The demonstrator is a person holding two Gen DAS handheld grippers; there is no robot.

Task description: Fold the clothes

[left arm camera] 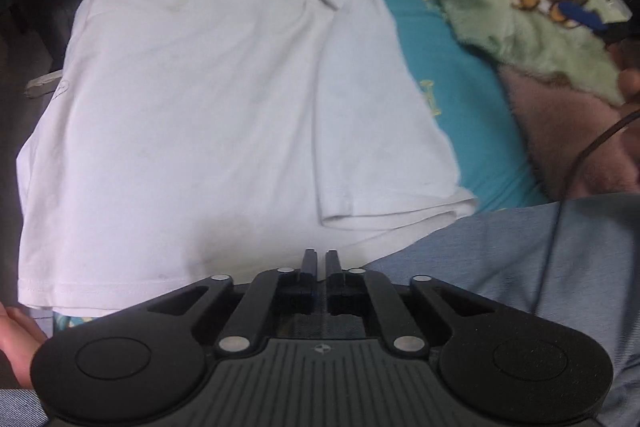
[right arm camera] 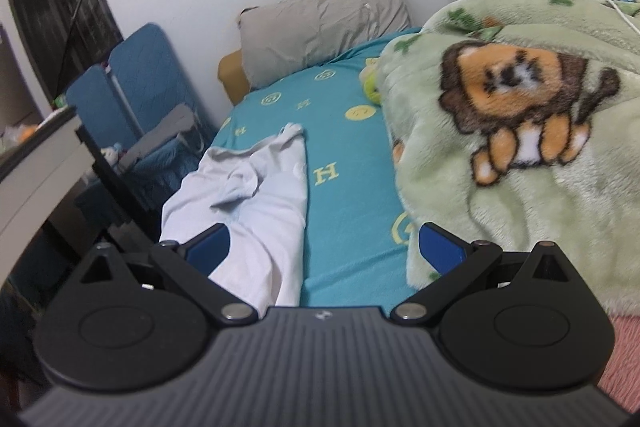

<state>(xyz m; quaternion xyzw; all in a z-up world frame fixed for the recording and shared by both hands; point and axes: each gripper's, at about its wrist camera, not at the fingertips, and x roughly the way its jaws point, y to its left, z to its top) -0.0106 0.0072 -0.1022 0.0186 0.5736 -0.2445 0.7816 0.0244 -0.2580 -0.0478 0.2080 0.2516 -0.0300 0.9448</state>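
Shirt, white, lies flat along the bed's teal sheet, beside a green lion blanket; a grey pillow leans on the white wall. Left hand-held gripper is closed on nothing, right hand-held gripper spread wide.

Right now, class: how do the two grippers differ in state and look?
The left gripper has its black fingers nearly together over the white T-shirt, gripping nothing; the right gripper is spread wide, blue pads showing, above the teal sheet. Both share the same black body.
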